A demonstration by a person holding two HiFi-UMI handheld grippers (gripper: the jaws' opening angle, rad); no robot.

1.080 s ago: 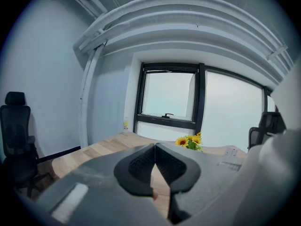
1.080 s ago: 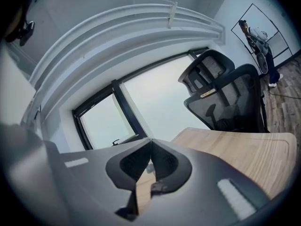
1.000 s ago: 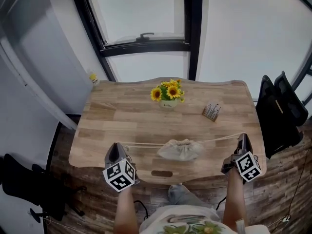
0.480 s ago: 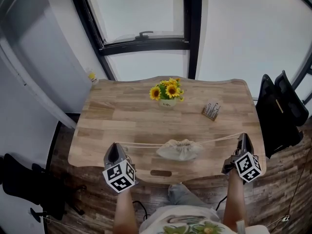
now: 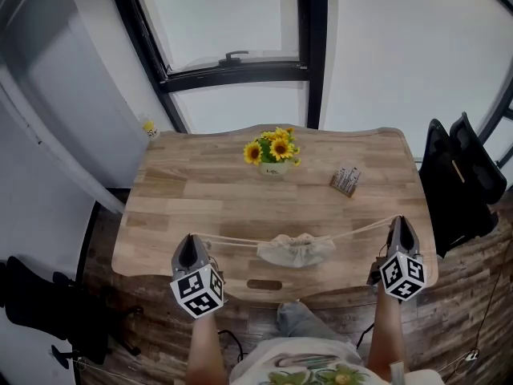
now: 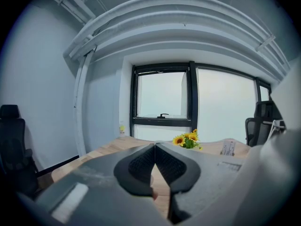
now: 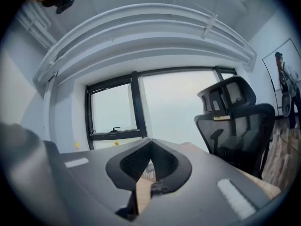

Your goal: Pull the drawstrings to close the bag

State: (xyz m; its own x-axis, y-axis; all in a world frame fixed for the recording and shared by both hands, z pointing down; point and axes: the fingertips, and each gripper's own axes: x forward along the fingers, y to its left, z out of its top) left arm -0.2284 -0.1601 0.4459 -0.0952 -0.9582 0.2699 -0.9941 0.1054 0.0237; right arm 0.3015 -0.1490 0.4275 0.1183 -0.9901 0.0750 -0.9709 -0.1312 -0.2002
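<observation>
A small beige drawstring bag point(image 5: 295, 249) lies gathered on the wooden table point(image 5: 208, 191), near its front edge. One pale drawstring point(image 5: 228, 239) runs taut from the bag's mouth to my left gripper point(image 5: 191, 239), which is shut on its end. The other drawstring point(image 5: 365, 229) stretches right to my right gripper point(image 5: 399, 220), also shut on its end. In the left gripper view the left gripper point(image 6: 154, 145) has its jaws pressed together, and in the right gripper view so does the right gripper point(image 7: 151, 141); the cords are hidden in both views.
A pot of sunflowers point(image 5: 273, 152) stands at the table's far middle, and a small card holder point(image 5: 346, 180) sits at the right. A black office chair point(image 5: 458, 184) stands beside the table's right edge and another chair point(image 5: 32, 295) at the far left. A window point(image 5: 232, 22) is behind the table.
The right gripper has rolled about its own axis, so its marker cube shows a different face. Both grippers stay in place with the cords taut, and the bag has not moved.
</observation>
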